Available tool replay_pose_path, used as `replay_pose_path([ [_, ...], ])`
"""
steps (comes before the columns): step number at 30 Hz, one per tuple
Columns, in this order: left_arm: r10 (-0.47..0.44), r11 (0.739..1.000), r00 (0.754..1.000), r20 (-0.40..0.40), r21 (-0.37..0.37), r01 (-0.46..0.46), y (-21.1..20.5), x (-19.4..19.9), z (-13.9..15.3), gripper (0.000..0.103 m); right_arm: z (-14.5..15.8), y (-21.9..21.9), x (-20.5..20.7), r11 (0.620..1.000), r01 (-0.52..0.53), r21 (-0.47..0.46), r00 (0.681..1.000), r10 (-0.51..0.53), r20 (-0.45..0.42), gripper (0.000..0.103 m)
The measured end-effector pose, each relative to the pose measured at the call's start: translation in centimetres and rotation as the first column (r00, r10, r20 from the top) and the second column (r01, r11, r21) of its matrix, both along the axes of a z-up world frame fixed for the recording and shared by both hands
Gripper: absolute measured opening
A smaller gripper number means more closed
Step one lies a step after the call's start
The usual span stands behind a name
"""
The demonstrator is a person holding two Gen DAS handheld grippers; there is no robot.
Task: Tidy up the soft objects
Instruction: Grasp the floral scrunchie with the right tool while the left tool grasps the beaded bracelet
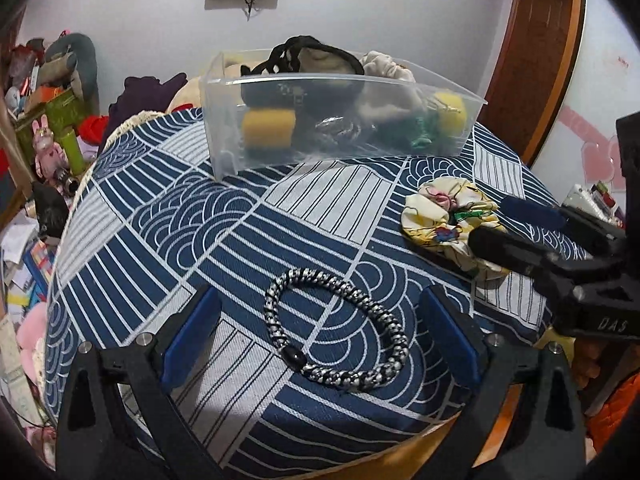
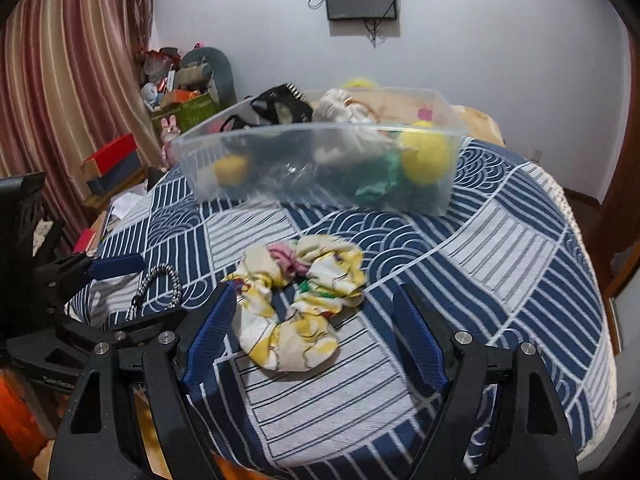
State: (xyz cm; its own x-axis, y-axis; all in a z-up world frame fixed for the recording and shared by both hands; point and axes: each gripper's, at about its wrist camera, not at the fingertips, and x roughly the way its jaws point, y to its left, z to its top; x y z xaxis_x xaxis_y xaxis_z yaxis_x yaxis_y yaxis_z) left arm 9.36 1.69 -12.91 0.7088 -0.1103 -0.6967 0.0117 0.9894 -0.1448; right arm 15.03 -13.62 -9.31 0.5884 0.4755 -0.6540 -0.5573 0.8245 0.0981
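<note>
A black-and-white braided hair tie lies on the blue patterned tablecloth, between the open fingers of my left gripper. A yellow-and-white floral scrunchie lies between the open fingers of my right gripper; it also shows in the left wrist view, with the right gripper over it. A clear plastic bin at the back of the table holds yellow sponges, black hair bands, a white scrunchie and green items. The bin also shows in the right wrist view. The hair tie and left gripper show at the left there.
The table is round with cloth hanging over its edges. Cluttered boxes and toys stand beyond the left edge. A striped curtain hangs at the left, a wooden door frame at the right.
</note>
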Motion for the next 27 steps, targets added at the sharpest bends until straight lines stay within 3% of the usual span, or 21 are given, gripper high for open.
replay_pose_path([
  [7, 0.038, 0.999, 0.999, 0.036, 0.009, -0.039, 0.6, -0.6, -0.1, 0.07, -1.1, 1.0, -0.6, 0.999, -0.011, -0.049, 1.0, 0.012, 0.02, 0.078],
  [9, 0.05, 0.999, 0.998, 0.043, 0.018, -0.05, 0.7, -0.7, -0.1, 0.061, -1.1, 0.9, -0.6, 0.998, -0.007, -0.055, 1.0, 0.008, 0.03, 0.072],
  [14, 0.06, 0.998, 0.997, 0.055, 0.015, -0.061, 1.1, -0.9, 0.1, 0.039, -1.0, 0.8, -0.7, 0.998, -0.003, -0.065, 0.999, 0.006, 0.041, 0.042],
  [17, 0.064, 0.998, 0.996, 0.056, 0.002, -0.065, 1.5, -1.0, 0.1, 0.031, -1.0, 0.8, -0.7, 0.998, -0.013, -0.064, 0.999, 0.016, 0.045, 0.028],
  [20, 0.073, 0.997, 0.996, 0.059, -0.005, -0.073, 1.6, -1.0, 0.0, 0.024, -1.0, 1.1, -0.7, 0.998, -0.02, -0.066, 0.998, 0.024, 0.055, 0.021],
  [23, 0.073, 0.997, 0.996, 0.056, -0.015, -0.072, 1.7, -1.0, 0.1, 0.016, -0.8, 0.7, -0.7, 0.999, -0.023, -0.045, 0.999, 0.025, 0.046, 0.016],
  [27, 0.067, 0.998, 0.996, 0.056, -0.02, -0.066, 1.8, -1.1, 0.5, 0.014, -0.2, 0.2, -0.6, 1.0, -0.016, -0.017, 0.999, 0.016, 0.046, 0.015],
])
